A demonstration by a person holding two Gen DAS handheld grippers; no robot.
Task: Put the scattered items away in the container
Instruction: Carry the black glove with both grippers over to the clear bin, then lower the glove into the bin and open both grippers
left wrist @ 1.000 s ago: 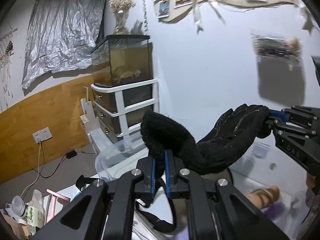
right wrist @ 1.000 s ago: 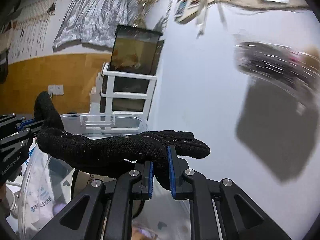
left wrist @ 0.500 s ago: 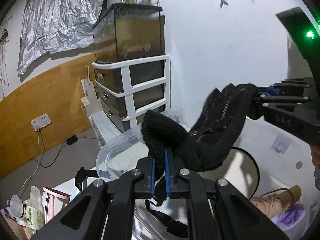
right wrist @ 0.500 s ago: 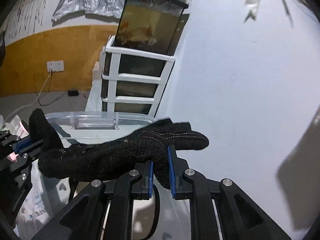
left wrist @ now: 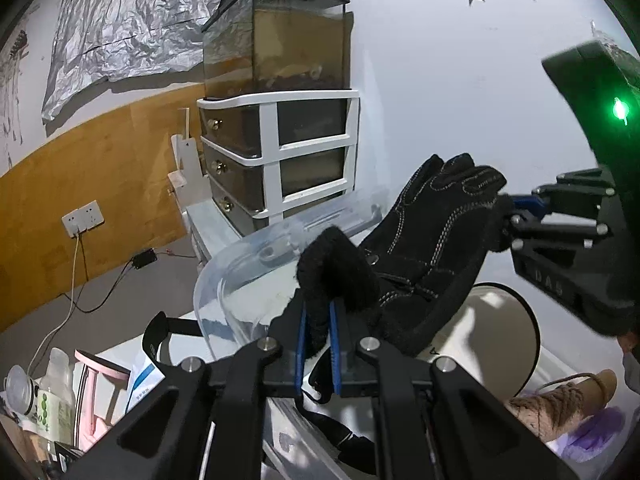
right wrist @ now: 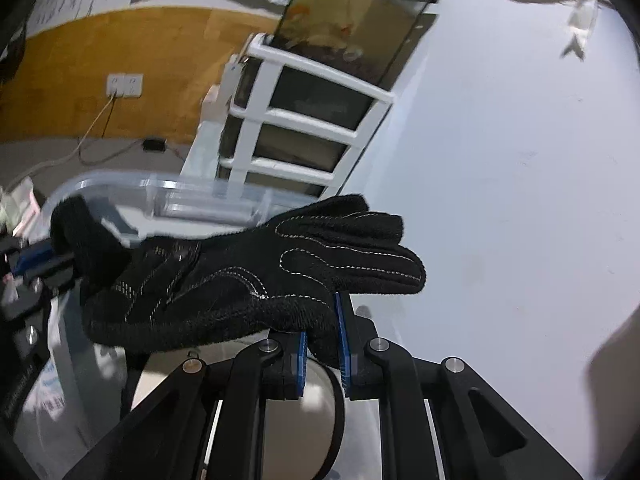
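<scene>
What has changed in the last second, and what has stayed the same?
Both grippers have carried the black glove downward, toward the clear container; the photos high on the wall have left the view and the container rim now sits closer. The left gripper still clamps the cuff and the right gripper the finger end. Nothing was let go.

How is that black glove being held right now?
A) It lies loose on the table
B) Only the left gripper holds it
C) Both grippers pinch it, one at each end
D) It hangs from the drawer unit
C: the left gripper pinches the cuff end of the glove while the right gripper pinches its finger end, so it spans between them above the clear container.
</scene>
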